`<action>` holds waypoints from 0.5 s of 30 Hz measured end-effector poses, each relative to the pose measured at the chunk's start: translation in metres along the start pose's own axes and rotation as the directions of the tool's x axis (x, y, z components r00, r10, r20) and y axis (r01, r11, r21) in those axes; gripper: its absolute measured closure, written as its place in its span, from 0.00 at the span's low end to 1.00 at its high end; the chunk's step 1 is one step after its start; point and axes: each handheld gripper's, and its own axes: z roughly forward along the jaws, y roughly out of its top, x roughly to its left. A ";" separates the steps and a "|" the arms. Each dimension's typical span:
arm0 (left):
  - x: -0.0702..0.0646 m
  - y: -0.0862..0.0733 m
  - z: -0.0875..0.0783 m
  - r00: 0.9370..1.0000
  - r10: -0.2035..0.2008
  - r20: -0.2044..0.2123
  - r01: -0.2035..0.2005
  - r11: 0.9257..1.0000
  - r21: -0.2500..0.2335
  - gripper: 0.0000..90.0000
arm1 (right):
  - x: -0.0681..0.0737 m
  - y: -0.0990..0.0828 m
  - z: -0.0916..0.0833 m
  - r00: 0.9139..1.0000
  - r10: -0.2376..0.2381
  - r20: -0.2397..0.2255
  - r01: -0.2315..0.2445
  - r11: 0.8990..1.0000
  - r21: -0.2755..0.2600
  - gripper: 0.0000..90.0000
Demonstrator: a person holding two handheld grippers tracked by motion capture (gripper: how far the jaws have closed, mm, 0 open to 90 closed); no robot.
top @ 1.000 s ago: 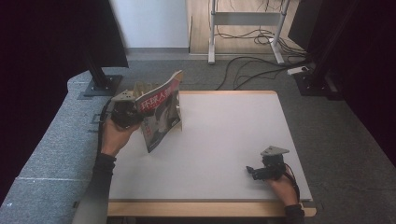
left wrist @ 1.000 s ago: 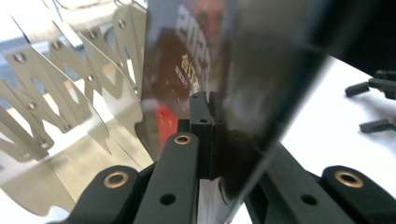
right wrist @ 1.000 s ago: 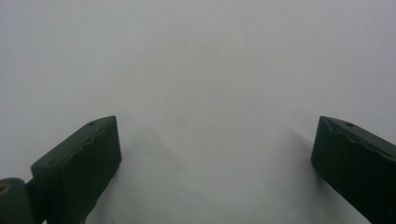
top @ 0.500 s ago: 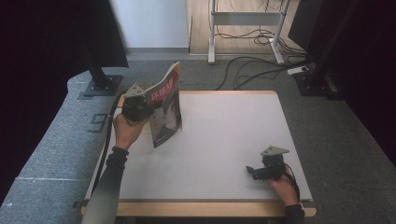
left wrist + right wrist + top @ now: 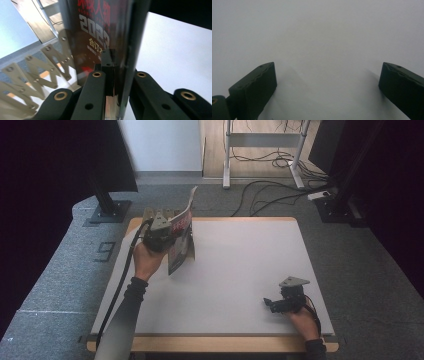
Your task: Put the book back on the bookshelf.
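A magazine (image 5: 181, 237) with red and white cover lettering stands nearly on edge above the table's far left corner. My left gripper (image 5: 159, 231) is shut on it. In the left gripper view the magazine (image 5: 100, 32) rises between the two black jaws, its glossy dark cover showing "2023". My right gripper (image 5: 272, 303) rests low on the white table (image 5: 240, 265) near the front right, pointing left. In the right gripper view my right gripper (image 5: 328, 82) stands open, with bare white surface between its jaws.
A metal folding rack (image 5: 32, 67) lies behind the magazine in the left gripper view. Beyond the table are grey carpet, a black stand base (image 5: 107, 210), a desk frame (image 5: 260, 150) and loose cables (image 5: 270, 195) on the floor.
My left gripper has carried the magazine a little forward and right, tipping it more upright and edge-on. The right gripper has not moved.
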 end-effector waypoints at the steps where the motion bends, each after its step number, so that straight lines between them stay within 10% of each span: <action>1: -0.001 -0.001 0.002 1.000 -0.001 0.006 0.001 1.000 -0.005 0.95 | 0.000 0.000 0.000 1.000 0.000 0.000 0.000 1.000 0.000 0.01; 15: -0.003 -0.021 -0.002 0.999 -0.035 0.031 0.036 0.999 -0.012 0.74 | 0.000 0.000 0.000 1.000 -0.001 -0.001 0.001 1.000 0.001 0.01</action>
